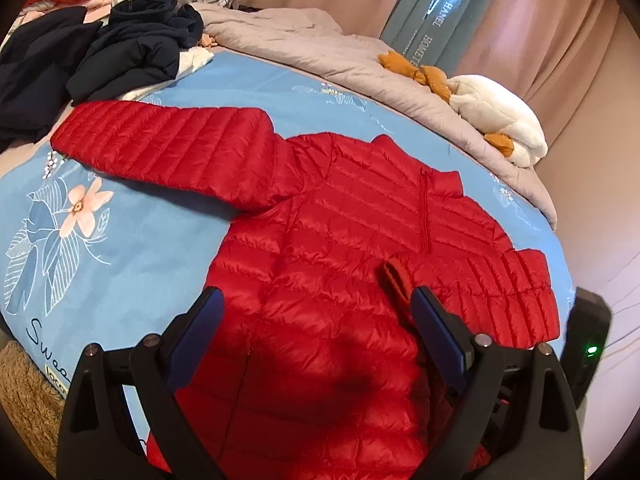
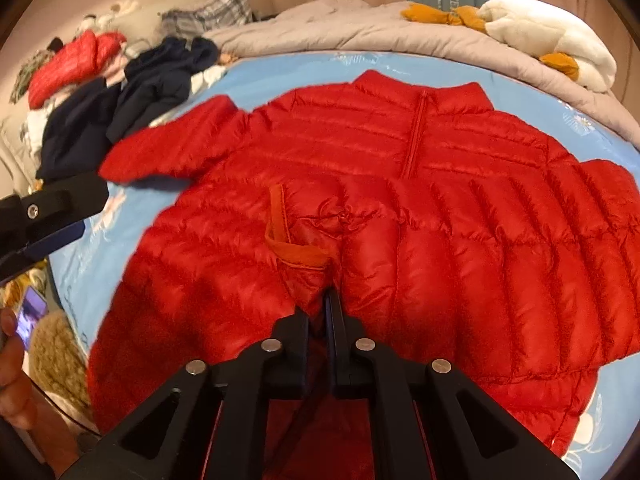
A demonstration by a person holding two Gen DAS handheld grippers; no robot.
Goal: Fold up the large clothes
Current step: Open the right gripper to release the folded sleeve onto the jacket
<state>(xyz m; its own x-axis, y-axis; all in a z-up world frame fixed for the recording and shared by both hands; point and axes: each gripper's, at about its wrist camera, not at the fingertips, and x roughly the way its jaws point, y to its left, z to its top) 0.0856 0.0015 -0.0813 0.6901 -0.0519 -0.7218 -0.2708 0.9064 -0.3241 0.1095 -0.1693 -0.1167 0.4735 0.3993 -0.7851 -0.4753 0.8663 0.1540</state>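
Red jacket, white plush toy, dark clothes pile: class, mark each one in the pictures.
Red jacket (image 2: 360,148): right wrist view, on the chest.
White plush toy (image 1: 500,116): left wrist view, on its body.
Dark clothes pile (image 1: 132,52): left wrist view, on the middle.

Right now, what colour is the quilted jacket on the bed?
Red; the quilted jacket shows best in the right wrist view.

Both wrist cameras look steeply down from close above the hem of the red jacket (image 1: 360,240) toward its collar, the left from slightly farther, sharing the jacket and the bed (image 1: 168,216).
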